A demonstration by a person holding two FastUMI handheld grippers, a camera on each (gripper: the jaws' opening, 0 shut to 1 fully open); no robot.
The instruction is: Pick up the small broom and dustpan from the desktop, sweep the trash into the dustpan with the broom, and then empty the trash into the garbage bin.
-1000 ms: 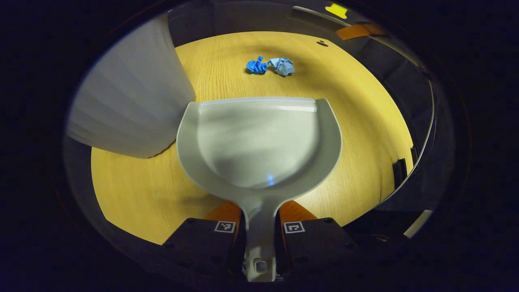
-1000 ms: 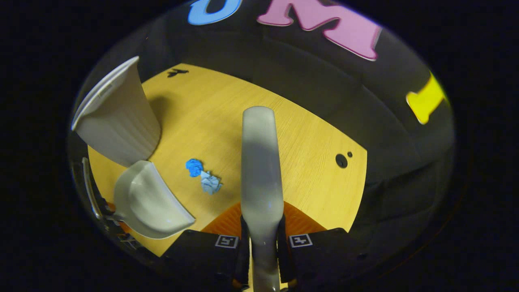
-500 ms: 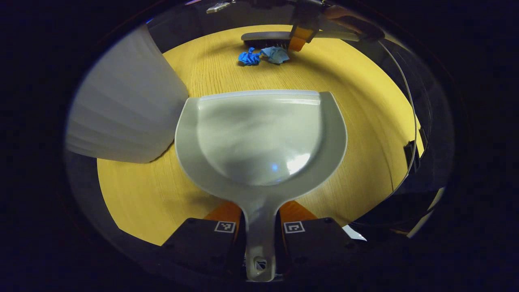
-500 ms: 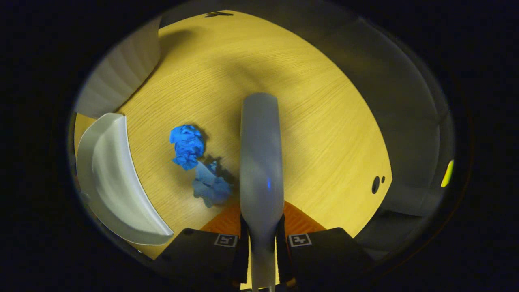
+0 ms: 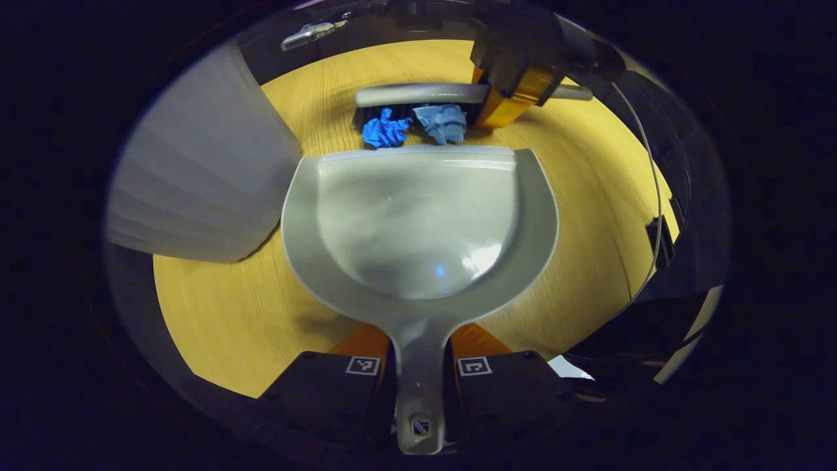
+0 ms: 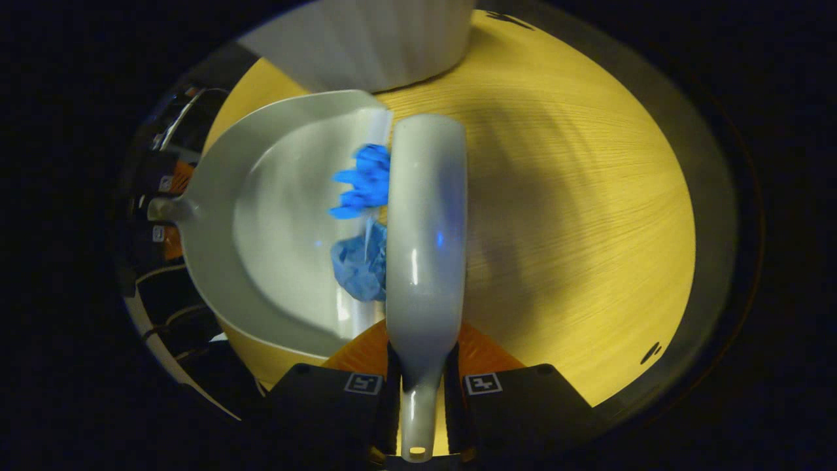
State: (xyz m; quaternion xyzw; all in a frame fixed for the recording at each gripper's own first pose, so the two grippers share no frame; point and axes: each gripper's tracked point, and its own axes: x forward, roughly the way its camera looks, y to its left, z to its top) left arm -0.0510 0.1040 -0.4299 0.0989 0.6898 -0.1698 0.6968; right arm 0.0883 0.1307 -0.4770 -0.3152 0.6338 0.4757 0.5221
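While both sets of jaws are clamping their handles, the broom (image 6: 425, 222) should be pushing the blue trash (image 6: 363, 219) over the dustpan (image 5: 418, 222) lip, pan pressed flat on the table (image 5: 588, 196).

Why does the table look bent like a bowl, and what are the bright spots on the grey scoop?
Left gripper view: the fisheye lens bows the desktop and the bin; lamp glare glints on the dustpan, which is sharp. Right gripper view: the same curving; the broom casts a broad shadow on the wood, and a glare streak runs down its back.
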